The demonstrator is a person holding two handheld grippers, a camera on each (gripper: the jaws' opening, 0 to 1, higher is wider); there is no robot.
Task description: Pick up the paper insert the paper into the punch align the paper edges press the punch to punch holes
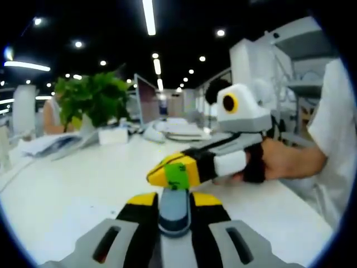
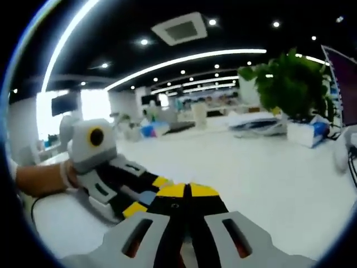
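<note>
Two fisheye views are looking out over a broad white surface in an open office under a dark ceiling with strip lights. In the left gripper view, the left hand-held gripper is rising from the bottom edge, its yellow-tipped black jaws standing slightly apart around a grey-blue object that is sitting between them; what that object is cannot be told. Just beyond its tips, the right hand-held gripper is reaching in from the right, held by a person's hand with a white sleeve behind it. Its yellow tip with a green patch is hovering right above the left jaws, and whether the two are touching cannot be told. In the right gripper view, the right hand-held gripper is showing its two yellow-tipped jaws pressed together with no gap between them and nothing seen held. The left hand-held gripper is coming in from the left, held by a hand, with its tips just beside the right jaws and a pale blue piece showing between its jaws. A leafy green plant is standing toward the far edge of the surface, with a white box beside it and a stack of papers lying near the far left edge. No punch can be made out on the surface in either view.
</note>
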